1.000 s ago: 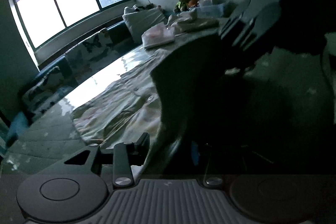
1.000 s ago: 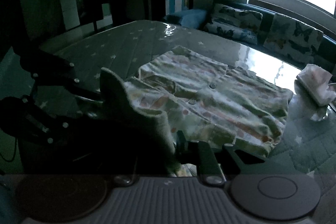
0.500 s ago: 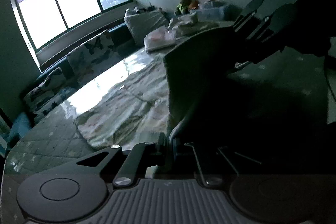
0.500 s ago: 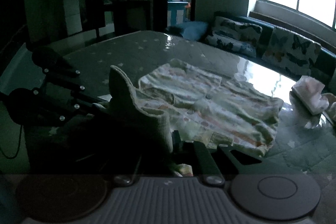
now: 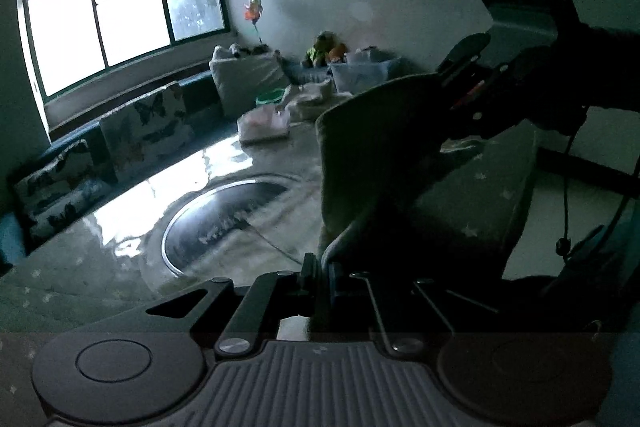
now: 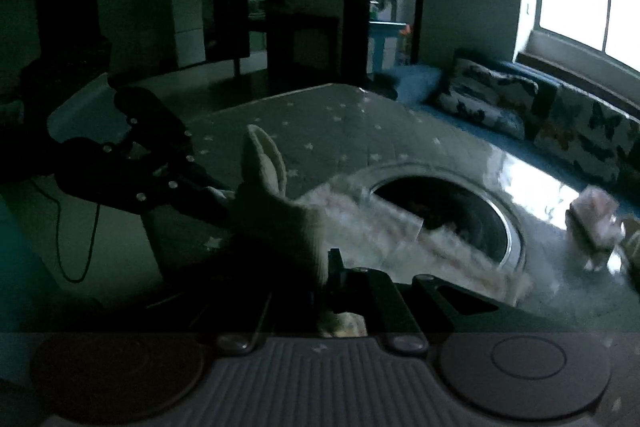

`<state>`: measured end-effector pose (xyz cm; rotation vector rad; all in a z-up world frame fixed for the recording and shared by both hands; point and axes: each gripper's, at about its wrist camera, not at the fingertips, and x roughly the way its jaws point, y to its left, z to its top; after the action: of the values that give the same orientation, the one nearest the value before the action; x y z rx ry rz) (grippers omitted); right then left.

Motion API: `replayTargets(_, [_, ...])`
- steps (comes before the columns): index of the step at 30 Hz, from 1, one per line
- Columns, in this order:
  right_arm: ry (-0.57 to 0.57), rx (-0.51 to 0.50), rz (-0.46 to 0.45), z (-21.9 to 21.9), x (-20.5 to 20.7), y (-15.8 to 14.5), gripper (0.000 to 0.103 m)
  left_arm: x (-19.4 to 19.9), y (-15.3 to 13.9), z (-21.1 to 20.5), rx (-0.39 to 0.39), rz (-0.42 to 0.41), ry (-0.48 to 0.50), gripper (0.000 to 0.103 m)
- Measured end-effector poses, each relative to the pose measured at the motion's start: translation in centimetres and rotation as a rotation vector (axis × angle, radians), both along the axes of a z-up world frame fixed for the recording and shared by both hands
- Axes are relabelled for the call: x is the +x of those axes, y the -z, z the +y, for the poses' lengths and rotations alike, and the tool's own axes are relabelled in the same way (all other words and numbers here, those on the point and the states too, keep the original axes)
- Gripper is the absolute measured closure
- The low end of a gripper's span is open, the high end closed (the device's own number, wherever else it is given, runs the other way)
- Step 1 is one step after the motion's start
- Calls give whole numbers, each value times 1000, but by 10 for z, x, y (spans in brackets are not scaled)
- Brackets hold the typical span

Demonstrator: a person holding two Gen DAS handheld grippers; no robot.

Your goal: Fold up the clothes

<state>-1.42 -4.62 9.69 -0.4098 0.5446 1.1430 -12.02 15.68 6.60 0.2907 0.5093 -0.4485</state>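
Note:
A pale patterned shirt (image 5: 372, 147) is stretched between both grippers and lifted off the table (image 5: 100, 267). In the left wrist view my left gripper (image 5: 320, 277) is shut on the shirt's edge, and the fabric rises dark in front of the lens. The right gripper (image 5: 468, 87) holds the far corner at upper right. In the right wrist view my right gripper (image 6: 332, 269) is shut on the shirt (image 6: 400, 231), whose loose part trails blurred over the table (image 6: 320, 123). The left gripper (image 6: 208, 185) pinches the other end at left.
A round dark inset (image 5: 224, 219) lies in the tabletop, shown as an inset (image 6: 452, 215) in the right view. A folded pale garment (image 5: 264, 125) sits at the far side. Butterfly-print cushions (image 6: 484, 99) line a sofa under the window. A cable (image 6: 60, 239) hangs at left.
Both grippers have risen and pulled the shirt up and off the table, uncovering the round dark inset it lay on. The shirt's free part is now blurred in motion.

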Motion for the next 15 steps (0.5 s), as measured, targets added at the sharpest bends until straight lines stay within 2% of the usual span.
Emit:
replayTargets(3, [-20,3,-8,-1,-5,-10,98,12,2,3,3,-8,-31,97])
replayTargets(15, [26,-1,3,36,63,7,98,87,17,26,16,18,-128,97])
